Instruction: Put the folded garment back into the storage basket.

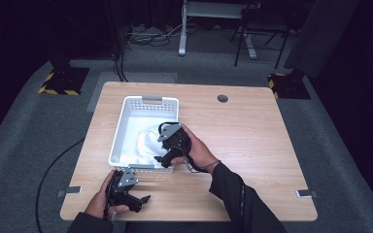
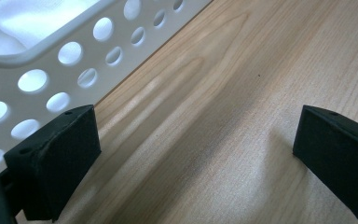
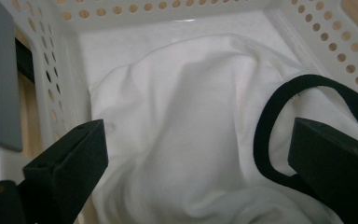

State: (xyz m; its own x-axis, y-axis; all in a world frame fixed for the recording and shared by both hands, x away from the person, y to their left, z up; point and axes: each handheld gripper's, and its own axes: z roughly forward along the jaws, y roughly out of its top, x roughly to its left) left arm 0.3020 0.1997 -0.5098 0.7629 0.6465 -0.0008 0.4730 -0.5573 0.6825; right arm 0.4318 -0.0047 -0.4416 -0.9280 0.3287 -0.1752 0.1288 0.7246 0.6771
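A light wooden table (image 1: 252, 141) carries a white perforated basket (image 1: 126, 114) at about ten o'clock from its centre. Inside lies a crumpled white cloth (image 3: 182, 135) with a black looped band (image 3: 279, 116) at its three o'clock edge. The right gripper (image 1: 167, 145) hangs over the basket's near corner, jaws spread, gripping nothing. The left gripper (image 1: 136, 199) rests at seven o'clock, just beside the basket wall, jaws spread.
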